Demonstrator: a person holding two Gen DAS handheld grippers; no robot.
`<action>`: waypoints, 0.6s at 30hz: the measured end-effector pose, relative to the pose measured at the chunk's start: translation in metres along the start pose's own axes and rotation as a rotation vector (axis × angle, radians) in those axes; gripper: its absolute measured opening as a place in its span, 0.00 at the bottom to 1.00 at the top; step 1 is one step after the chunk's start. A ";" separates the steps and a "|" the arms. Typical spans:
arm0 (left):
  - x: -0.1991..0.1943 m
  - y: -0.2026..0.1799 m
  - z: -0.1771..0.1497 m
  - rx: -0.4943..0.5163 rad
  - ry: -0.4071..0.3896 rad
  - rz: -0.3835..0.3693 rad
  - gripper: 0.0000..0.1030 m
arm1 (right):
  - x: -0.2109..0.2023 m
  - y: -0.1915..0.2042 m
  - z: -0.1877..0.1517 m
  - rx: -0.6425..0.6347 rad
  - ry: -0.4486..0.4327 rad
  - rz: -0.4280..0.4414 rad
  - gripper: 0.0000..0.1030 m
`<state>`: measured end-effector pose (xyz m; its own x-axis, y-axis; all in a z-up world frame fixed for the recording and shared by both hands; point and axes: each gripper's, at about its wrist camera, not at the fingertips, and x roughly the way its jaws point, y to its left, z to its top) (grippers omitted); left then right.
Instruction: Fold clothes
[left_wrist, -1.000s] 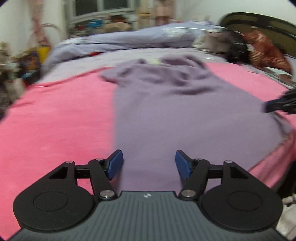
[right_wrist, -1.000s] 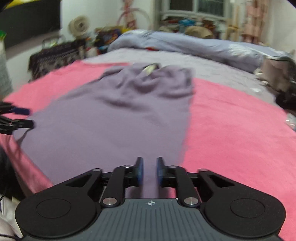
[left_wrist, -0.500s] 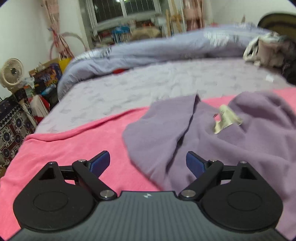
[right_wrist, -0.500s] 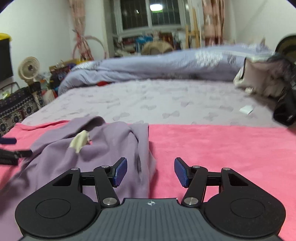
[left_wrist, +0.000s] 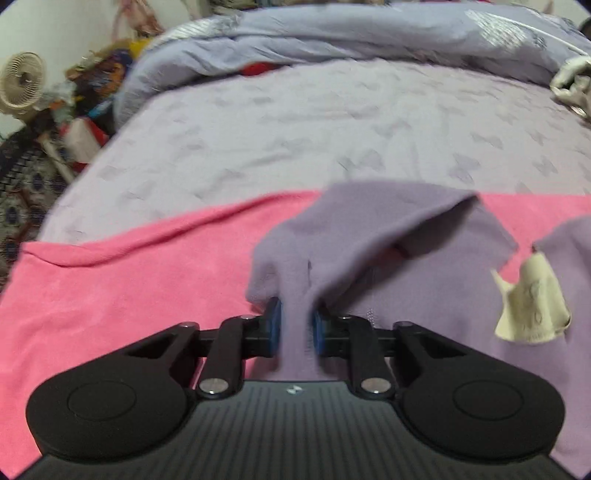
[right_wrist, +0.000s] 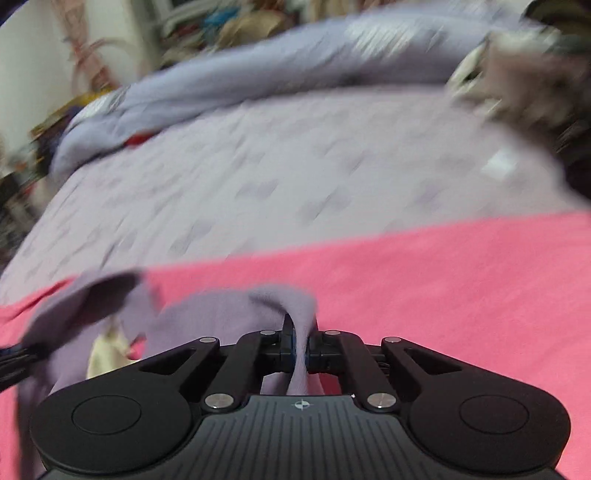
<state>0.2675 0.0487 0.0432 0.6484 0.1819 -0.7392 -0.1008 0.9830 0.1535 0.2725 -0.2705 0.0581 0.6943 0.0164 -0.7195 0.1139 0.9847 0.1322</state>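
Garment: purple knit top (left_wrist: 417, 291) lying on a pink blanket (left_wrist: 122, 291), its upper end bunched and lifted at two places
Left gripper: left gripper (left_wrist: 296, 325) has just been closing; its blue pads (left_wrist: 274, 325) now pinch a gathered fold of the purple cloth, which runs up between them
Right gripper: right gripper (right_wrist: 301, 345) has just been closing too; its jaws stand nearly together with a thin ridge of the same top (right_wrist: 258, 306) squeezed between them
Cloth at the left grip: a flap folds over beyond the pads, so that the edge casts a shadow on the layer beneath
Label: cream tag (left_wrist: 532, 306) stands up from the neck area, to the right of the left gripper's grip; it also shows at the lower left of the right wrist view (right_wrist: 105, 350)
Blanket: pink, spread over the near part of the bed, its far edge slightly rumpled
Bed sheet: pale lilac sheet (left_wrist: 317, 129) with a faint pattern beyond the blanket
Quilt: bluish-grey quilt (left_wrist: 332, 33) heaped along the far side
Fan: small cream fan (left_wrist: 22, 86) among clutter at the left edge
Sharpness: right wrist view is blurred
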 end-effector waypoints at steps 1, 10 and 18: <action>-0.009 0.008 0.001 -0.018 -0.034 0.041 0.19 | -0.010 -0.001 0.005 -0.026 -0.046 -0.050 0.05; 0.005 0.061 -0.040 -0.104 0.062 0.195 0.27 | 0.017 -0.068 -0.034 -0.020 0.094 -0.366 0.06; 0.002 0.069 -0.031 -0.118 0.058 0.169 0.40 | 0.007 -0.075 -0.031 0.031 -0.053 -0.493 0.12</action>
<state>0.2386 0.1177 0.0322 0.5710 0.3422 -0.7462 -0.2940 0.9339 0.2033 0.2467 -0.3392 0.0223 0.5872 -0.4599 -0.6661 0.4583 0.8672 -0.1947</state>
